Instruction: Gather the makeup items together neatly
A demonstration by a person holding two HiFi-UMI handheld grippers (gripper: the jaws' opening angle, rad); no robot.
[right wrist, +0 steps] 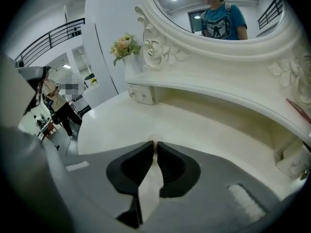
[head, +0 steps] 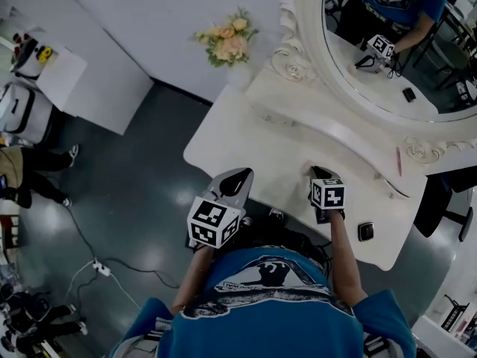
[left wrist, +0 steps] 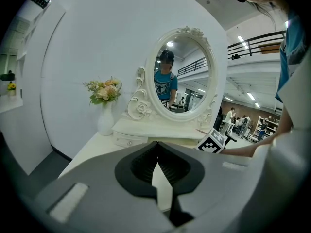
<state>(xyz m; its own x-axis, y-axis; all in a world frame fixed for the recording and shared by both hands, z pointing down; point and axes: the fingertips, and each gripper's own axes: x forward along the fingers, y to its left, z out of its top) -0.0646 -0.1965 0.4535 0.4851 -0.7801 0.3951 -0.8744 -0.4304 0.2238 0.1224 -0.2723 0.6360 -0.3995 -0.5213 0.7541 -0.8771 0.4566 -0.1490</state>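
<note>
— What do we see at the jaws?
— On our left gripper (left wrist: 157, 143) the two tips meet, with nothing between them; on our right gripper (right wrist: 155, 142) they stand all but together, only a sliver of gap, and nothing in it either.
— And where do we hold them?
— Both over the near edge of the white table (head: 223, 129); the left one looks across at the oval mirror (head: 309, 47); the right one tilts down at the tabletop.
— Where are the makeup things?
— A small dark case (head: 365, 232) lies on the table's near right corner, to the right of our right gripper and apart from it; a thin pink pencil (head: 399, 161) lies farther off on the raised shelf below the mirror; the two are well apart.
— Anything else?
— A vase of flowers (head: 226, 42) at the table's far left, just beside the mirror's frame.
</note>
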